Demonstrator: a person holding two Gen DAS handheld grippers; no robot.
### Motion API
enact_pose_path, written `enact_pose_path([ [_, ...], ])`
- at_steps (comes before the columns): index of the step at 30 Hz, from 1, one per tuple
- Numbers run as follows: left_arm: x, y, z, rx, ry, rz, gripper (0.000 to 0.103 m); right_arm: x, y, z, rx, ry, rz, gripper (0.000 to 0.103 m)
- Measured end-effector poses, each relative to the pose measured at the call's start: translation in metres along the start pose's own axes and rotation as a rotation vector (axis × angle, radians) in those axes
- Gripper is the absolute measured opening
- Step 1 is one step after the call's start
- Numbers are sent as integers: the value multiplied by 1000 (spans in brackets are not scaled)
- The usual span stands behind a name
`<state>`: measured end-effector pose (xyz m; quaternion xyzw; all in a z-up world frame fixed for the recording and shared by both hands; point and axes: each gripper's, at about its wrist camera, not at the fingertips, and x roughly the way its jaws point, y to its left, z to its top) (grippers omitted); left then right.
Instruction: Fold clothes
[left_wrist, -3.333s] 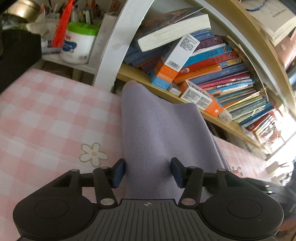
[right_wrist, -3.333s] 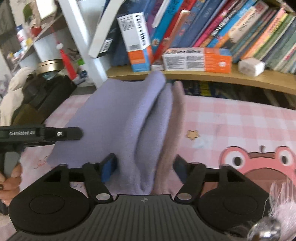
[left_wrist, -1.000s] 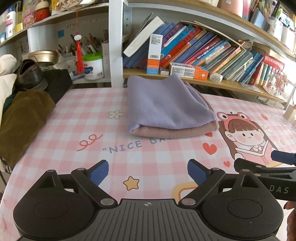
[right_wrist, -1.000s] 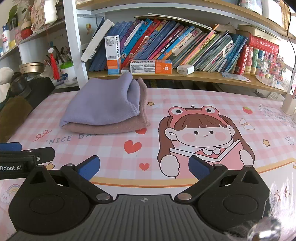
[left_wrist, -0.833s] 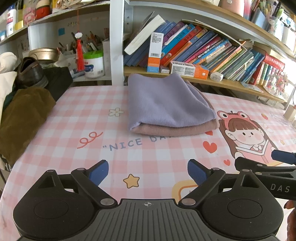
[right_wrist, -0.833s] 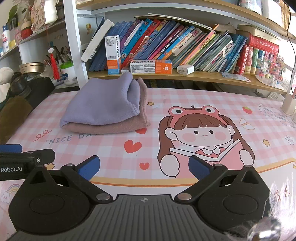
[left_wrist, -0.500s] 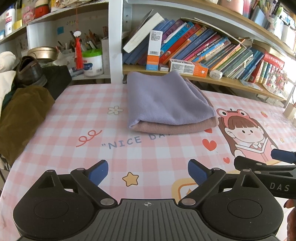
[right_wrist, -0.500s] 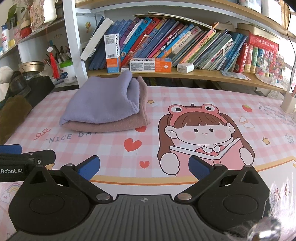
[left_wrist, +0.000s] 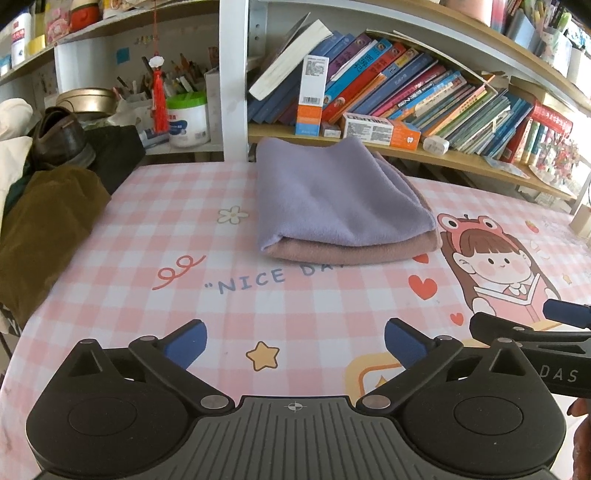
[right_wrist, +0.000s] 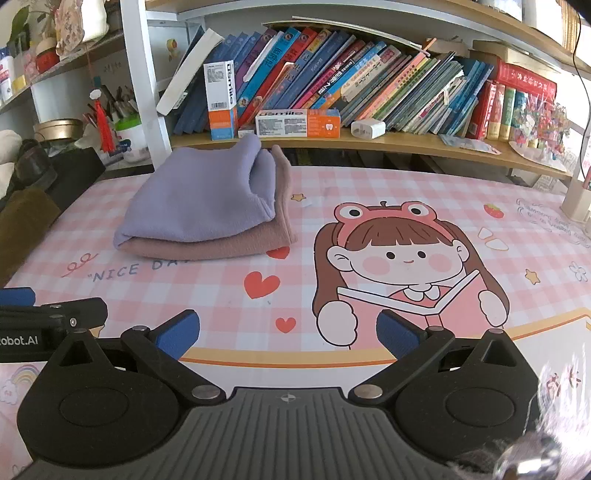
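Since 3.3 s ago both claws let go of the folded lilac fleece garment (left_wrist: 332, 199) & pulled back; left claw (left_wrist: 293, 341) jaws just widened further, nothing betw. them. Right claw (right_wrist: 288, 334) also released, empty. Garment lies on a folded dusty-pink fleece one (right_wrist: 221, 245), well ahead of both claws, on pink checked cartoon tablecloth (left_wrist: 184, 229).

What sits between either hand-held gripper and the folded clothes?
Nothing visible. Only bare tablecloth lies between the open left hand-held gripper, the open right hand-held gripper and the folded clothes.
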<state>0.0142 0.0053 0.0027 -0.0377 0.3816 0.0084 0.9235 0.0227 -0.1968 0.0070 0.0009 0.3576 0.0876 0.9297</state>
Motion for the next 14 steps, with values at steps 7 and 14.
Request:
enact_pose_path([
  [7, 0, -1, 0, 9, -12, -14, 103, 2, 0, 1, 0, 5, 1, 103],
  [14, -1, -3, 1, 13, -21, -20, 103, 4, 0, 1, 3, 10, -1, 103],
])
